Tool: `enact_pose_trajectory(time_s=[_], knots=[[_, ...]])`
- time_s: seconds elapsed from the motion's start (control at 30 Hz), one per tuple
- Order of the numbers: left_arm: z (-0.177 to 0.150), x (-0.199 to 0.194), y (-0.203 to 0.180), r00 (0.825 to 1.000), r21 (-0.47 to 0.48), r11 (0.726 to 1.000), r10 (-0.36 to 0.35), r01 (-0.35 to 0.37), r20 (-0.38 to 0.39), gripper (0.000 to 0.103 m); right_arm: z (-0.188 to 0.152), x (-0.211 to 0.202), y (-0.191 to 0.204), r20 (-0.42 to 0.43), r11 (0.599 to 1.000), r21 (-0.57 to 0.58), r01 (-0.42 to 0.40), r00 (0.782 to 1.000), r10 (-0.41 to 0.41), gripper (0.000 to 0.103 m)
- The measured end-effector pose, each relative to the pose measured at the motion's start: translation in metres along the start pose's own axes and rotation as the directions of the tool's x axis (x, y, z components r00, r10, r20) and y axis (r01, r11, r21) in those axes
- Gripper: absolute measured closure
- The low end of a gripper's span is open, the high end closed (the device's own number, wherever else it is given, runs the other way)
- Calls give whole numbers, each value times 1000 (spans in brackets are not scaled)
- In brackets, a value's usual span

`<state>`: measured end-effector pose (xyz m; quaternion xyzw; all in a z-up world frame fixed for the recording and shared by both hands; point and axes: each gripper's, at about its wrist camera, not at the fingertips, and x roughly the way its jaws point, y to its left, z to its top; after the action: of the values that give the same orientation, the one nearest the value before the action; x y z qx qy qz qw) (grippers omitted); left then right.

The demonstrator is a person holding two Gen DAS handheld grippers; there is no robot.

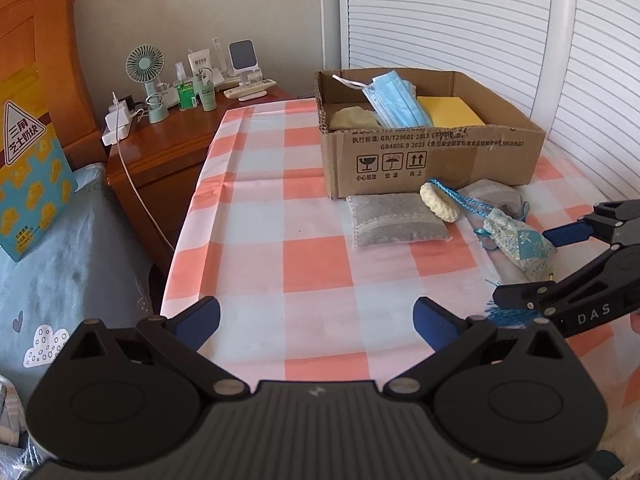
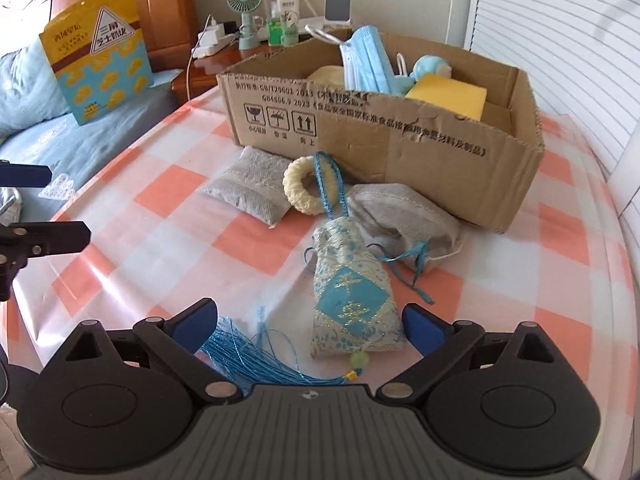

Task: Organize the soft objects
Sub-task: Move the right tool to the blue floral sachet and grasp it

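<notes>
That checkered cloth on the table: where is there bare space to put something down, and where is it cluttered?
The checkered cloth lies bare left of the grey pouch, from the cardboard box forward to the left gripper. It is crowded in front of the box: grey pouch, cream ring, blue sachet with its tassel, and a crumpled grey bag lie close together.
</notes>
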<state>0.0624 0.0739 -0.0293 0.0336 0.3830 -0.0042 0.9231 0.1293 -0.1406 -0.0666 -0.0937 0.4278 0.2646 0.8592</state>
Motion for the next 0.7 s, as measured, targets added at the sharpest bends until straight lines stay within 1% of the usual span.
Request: enact_pose_trajectory(time_s=[0.07, 0.13, 0.17, 0.2, 0.27, 0.47, 0.6, 0.7], knots=[[1, 2, 0, 1000, -3, 1000, -2, 2, -7, 1, 1, -1, -2, 9, 1000, 15, 11, 1000, -12, 18], [2, 4, -1, 1000, -2, 1000, -5, 5, -10, 1, 3, 0, -5, 20, 999, 34, 34, 999, -35, 23], [2, 6, -2, 1000, 0, 1000, -8, 8, -11, 1, 4, 1, -6, 26, 998, 39, 45, 999, -46, 29], [2, 6, -4, 1000, 2, 1000, -11, 11, -12, 1, 5, 3, -8, 25, 998, 37, 53, 998, -54, 32], [2, 7, -6, 1000, 9, 1000, -15, 15, -17, 1, 4, 5, -9, 17, 997, 37, 66, 998, -66, 53], [4, 12, -10, 1000, 27, 1000, -11, 12, -28, 1, -8, -4, -9, 29, 996, 21, 91, 995, -92, 58], [10, 17, -13, 999, 38, 999, -15, 16, -32, 1, -20, -17, -16, 27, 990, 30, 138, 990, -139, 58], [16, 23, -17, 999, 49, 998, -27, 29, -38, 1, -29, -26, -26, 21, 981, 51, 189, 982, -190, 58]])
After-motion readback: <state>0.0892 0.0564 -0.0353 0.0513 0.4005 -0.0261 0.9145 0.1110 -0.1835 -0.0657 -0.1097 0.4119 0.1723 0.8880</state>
